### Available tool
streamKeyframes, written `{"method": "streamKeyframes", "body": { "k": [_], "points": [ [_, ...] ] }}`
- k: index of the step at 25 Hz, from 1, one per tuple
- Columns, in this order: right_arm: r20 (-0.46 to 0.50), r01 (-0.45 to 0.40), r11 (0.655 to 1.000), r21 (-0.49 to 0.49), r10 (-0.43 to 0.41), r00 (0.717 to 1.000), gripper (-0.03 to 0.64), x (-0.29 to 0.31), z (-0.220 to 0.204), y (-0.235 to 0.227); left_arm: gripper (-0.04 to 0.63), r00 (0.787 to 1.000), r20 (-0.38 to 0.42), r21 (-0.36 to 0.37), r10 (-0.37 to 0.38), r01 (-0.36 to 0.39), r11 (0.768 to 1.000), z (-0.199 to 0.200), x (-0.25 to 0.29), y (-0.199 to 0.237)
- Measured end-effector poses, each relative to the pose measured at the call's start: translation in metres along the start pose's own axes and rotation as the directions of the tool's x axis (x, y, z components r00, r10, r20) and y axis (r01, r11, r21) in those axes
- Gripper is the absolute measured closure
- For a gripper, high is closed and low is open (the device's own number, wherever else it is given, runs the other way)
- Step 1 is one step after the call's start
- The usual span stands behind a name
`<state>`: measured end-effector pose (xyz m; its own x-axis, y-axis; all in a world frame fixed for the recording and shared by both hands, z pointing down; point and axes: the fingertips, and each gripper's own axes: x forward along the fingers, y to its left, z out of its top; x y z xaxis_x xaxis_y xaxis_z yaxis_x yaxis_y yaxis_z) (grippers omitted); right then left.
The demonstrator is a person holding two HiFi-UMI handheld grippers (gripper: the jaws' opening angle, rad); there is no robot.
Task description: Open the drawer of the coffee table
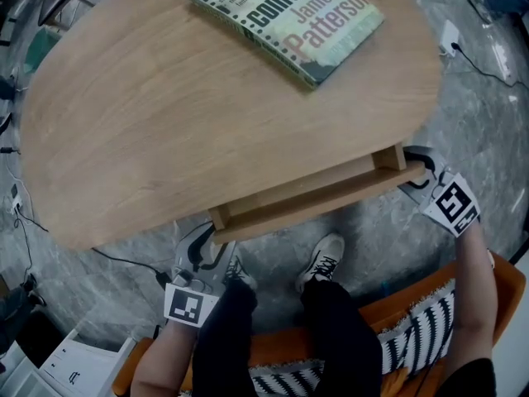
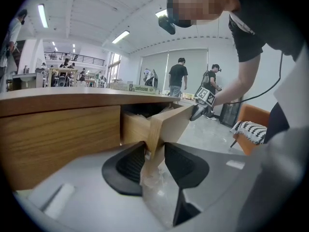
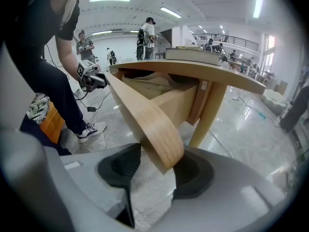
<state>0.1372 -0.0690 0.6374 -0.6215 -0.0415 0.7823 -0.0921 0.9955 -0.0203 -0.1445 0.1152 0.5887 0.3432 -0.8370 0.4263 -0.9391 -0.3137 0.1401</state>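
**Grey marbled floor, pale wood table: the drawer is standing part open in two claws**

The grey marbled floor [image 1: 471,131] is showing all round an oval table [image 1: 149,122] of light wood, in a large bright hall where other people are standing in the distance.

The drawer [image 1: 306,197] is sitting under the near edge of the table, pulled out a little way, so the opening looks begun but not finished. Its long curved drawer front [image 3: 145,112] is running between the two claws. The left claw [image 2: 154,153] is clamped on the left end of that panel, with the edge filling the gap between its pads. The right claw [image 3: 157,166] is gripping the rounded right end in the same way.

To do the pull well, both hands should probably be drawing straight toward the person at an even pace. If one end leads, the drawer is likely to skew and bind in its runners. The grips are thin, on the panel's ends only, so a level, steady pull seems safer than a jerk.

Farther out, a book [image 1: 285,19] is lying on the far side of the tabletop. Its cover is reading "James Patterson" under a cut-off word, "confession"; the smaller print is too fine to read. Behind the person's legs an orange sofa [image 1: 506,284] is carrying a striped cushion [image 1: 413,321].
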Motion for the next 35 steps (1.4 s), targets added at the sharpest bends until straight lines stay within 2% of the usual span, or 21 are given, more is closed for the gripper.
{"method": "streamKeyframes", "body": {
  "k": [6, 13, 20, 27, 31, 35],
  "points": [
    [-0.022, -0.022, 1.0, -0.018, 0.021, 1.0, 0.431, -0.003, -0.003, 0.003, 0.465, 1.0, -0.009, -0.033, -0.007, 0.007, 0.999, -0.002, -0.002, -0.004],
    [-0.038, -0.047, 0.999, -0.02, 0.046, 0.998, 0.431, -0.01, -0.013, 0.021, 0.466, 0.998, -0.036, -0.035, -0.052, 0.05, 0.998, -0.009, -0.015, -0.02],
    [-0.025, -0.036, 0.999, -0.01, 0.036, 0.999, 0.431, -0.014, -0.016, 0.025, 0.469, 0.997, -0.058, -0.062, -0.046, 0.043, 0.997, -0.011, -0.019, -0.026],
    [-0.053, -0.059, 0.998, -0.023, 0.058, 0.997, 0.436, -0.019, -0.028, 0.044, 0.474, 0.991, -0.098, -0.042, -0.093, 0.089, 0.995, -0.023, -0.032, -0.04],
    [-0.076, -0.064, 0.998, -0.028, 0.061, 0.995, 0.436, -0.022, -0.035, 0.051, 0.474, 0.987, -0.117, -0.055, -0.109, 0.103, 0.993, -0.028, -0.034, -0.049],
    [-0.05, -0.042, 0.999, -0.005, 0.042, 0.998, 0.434, -0.022, -0.037, 0.056, 0.477, 0.984, -0.135, -0.048, -0.116, 0.11, 0.993, -0.032, -0.039, -0.051]
  ]
}}
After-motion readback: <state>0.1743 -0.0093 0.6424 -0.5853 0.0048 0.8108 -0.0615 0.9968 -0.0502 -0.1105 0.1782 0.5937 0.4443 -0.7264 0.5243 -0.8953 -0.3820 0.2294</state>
